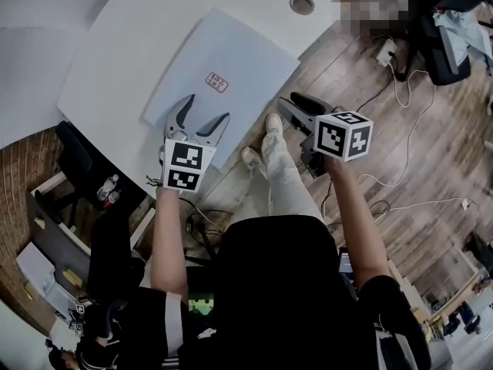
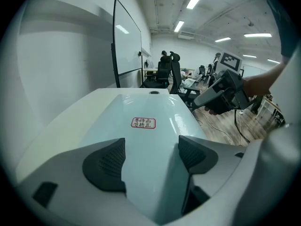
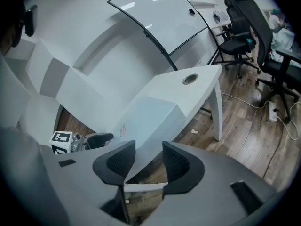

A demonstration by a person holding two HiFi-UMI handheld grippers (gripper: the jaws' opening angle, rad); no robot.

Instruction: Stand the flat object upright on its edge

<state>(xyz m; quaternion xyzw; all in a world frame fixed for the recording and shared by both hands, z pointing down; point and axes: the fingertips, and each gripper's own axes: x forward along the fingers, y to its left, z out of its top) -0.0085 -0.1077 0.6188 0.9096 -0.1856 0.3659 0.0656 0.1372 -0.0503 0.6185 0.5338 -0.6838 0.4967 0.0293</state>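
One broad white table (image 1: pixel 108 60) with a curved edge fills the upper left of the head view, standing on a brown wooden plank floor (image 1: pixel 431 168).

Lying flat on the table is the task's thing, a large pale blue flat rectangular panel (image 1: pixel 231 52). It is turned at an angle, and its right and near corners jut past the table's edge.

At the panel's near left edge hovers the left gripper (image 1: pixel 208 108), a grey two-jaw tool held in the person's left hand. Its jaws stand wide apart. In the left gripper view its dark ribbed pads (image 2: pixel 106 164) sit to either side of the panel's surface without pressing on it.

Off the table, over the floor just beside the panel's right edge, is the right gripper (image 1: pixel 299 101), with a white marker cube (image 1: pixel 343 136) on its back. Its jaws are also apart. In the right gripper view nothing lies between its dark pads (image 3: pixel 115 163); the panel's corner shows beyond the gap.

Near the panel's middle sits a small white label with a red border (image 1: pixel 217 82).

Smallest of all, a round cable hole (image 1: pixel 302 5) marks the table's far end.
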